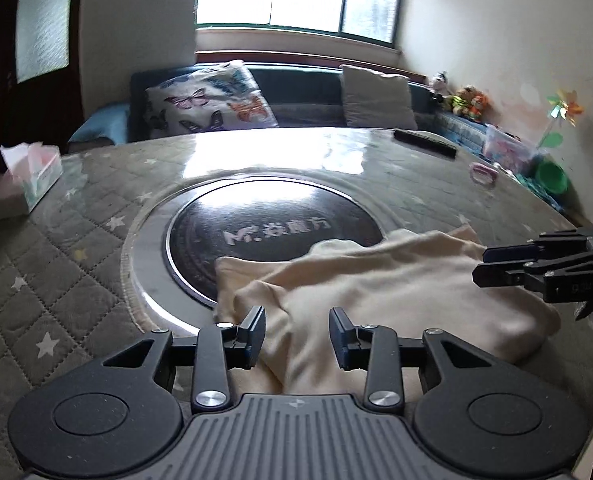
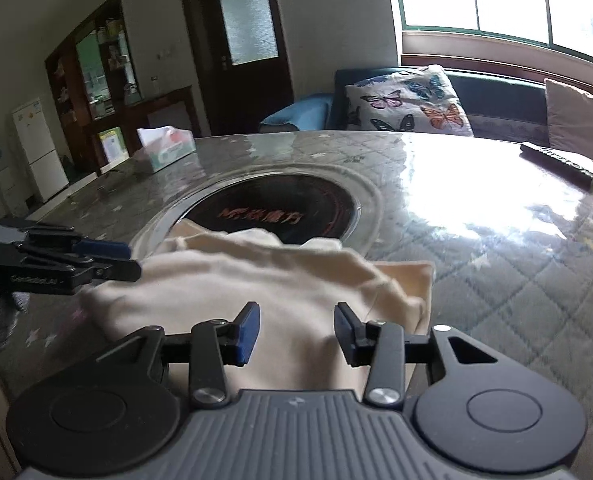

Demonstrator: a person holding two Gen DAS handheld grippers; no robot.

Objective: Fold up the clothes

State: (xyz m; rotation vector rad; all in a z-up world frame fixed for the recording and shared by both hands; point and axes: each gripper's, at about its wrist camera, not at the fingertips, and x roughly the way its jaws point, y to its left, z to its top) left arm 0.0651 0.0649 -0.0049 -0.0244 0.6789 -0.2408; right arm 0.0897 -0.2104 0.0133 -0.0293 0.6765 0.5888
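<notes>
Cream garment (image 1: 376,292) bunched at table (image 1: 76,280) near edge, bare quilted top beyond. My left gripper (image 1: 297,334) and right gripper (image 2: 297,334) both wide, gripping nothing, cloth below.

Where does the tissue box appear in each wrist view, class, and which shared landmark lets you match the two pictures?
Left wrist view: the tissue box stands at the far left edge of the table.
Right wrist view: the tissue box stands at the table's far edge, left of centre, before the dark door.
Shared landmark: the round black hotplate set in the table, partly covered by the cream garment.
</notes>
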